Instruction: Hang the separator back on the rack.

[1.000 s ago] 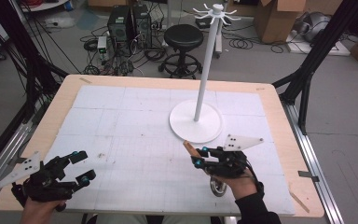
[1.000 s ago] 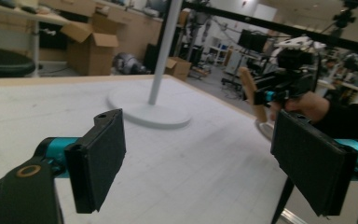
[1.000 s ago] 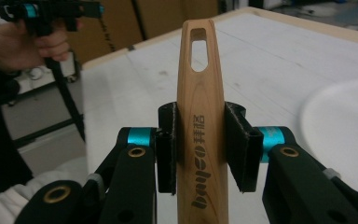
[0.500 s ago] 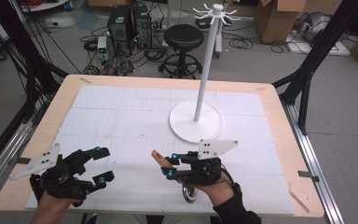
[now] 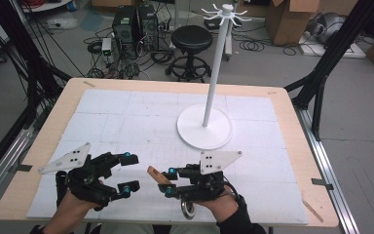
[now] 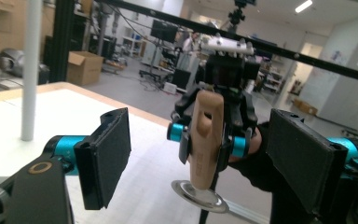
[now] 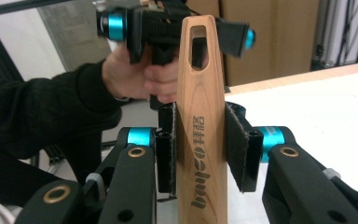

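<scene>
Black claws (image 5: 113,171) with cyan knuckles, brass screws, grey triangular plates; black sleeves.

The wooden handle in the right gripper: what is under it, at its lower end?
In the left gripper view, a round metal disc sits at the lower end of the wooden handle, which the right gripper clamps. The joint between disc and handle is hidden, and the disc's underside too.

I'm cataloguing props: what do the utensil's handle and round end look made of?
The handle looks like light, unpainted wood: grain lines and a dark printed logo show where the right claw clamps it. The round end looks like polished metal, shiny and reflective, probably steel.
</scene>
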Available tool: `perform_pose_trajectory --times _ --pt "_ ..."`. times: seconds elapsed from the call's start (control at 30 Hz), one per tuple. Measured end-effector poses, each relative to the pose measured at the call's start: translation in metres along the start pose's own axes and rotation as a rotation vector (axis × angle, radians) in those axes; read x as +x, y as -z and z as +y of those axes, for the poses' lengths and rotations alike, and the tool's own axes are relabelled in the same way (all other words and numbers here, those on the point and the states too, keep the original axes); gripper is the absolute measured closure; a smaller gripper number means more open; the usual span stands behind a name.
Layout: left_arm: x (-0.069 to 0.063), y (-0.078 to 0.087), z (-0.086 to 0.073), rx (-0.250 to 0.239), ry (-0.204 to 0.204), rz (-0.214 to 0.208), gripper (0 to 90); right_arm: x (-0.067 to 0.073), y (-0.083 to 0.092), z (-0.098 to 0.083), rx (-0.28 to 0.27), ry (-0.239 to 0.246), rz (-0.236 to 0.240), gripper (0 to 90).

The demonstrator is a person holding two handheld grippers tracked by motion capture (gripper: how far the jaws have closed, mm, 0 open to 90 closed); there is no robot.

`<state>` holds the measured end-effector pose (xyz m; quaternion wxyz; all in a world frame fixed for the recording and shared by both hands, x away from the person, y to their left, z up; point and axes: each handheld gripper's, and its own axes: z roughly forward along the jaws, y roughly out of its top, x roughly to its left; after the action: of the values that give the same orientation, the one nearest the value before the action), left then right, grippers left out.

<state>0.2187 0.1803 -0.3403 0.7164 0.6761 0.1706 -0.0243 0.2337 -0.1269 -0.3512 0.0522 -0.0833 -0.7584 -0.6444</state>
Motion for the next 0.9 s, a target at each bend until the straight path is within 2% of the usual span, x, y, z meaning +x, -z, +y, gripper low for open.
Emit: perform_pose_trajectory --times 0.07,0.13,0.5,0.73,0.9 --pt "-0.001 0.0 0.0 -0.005 -0.005 -0.005 25.9 0.002 -0.004 0.0 0.003 0.002 0.012 67.2" --pt "-0.003 0.0 0.0 -0.015 -0.012 -0.026 32.5 0.004 -0.008 0.0 0.008 0.008 0.024 67.2" --pt "-0.012 -0.007 0.0 -0.003 -0.049 -0.124 44.6 0.012 -0.019 0.0 -0.003 0.017 0.085 67.2" --pt "-0.013 -0.007 0.001 -0.009 -0.061 -0.151 56.5 0.012 -0.022 -0.001 -0.007 0.011 0.109 67.2" --pt "-0.014 -0.009 -0.001 -0.01 -0.054 -0.161 56.8 0.012 -0.023 -0.001 -0.012 0.009 0.121 67.2"
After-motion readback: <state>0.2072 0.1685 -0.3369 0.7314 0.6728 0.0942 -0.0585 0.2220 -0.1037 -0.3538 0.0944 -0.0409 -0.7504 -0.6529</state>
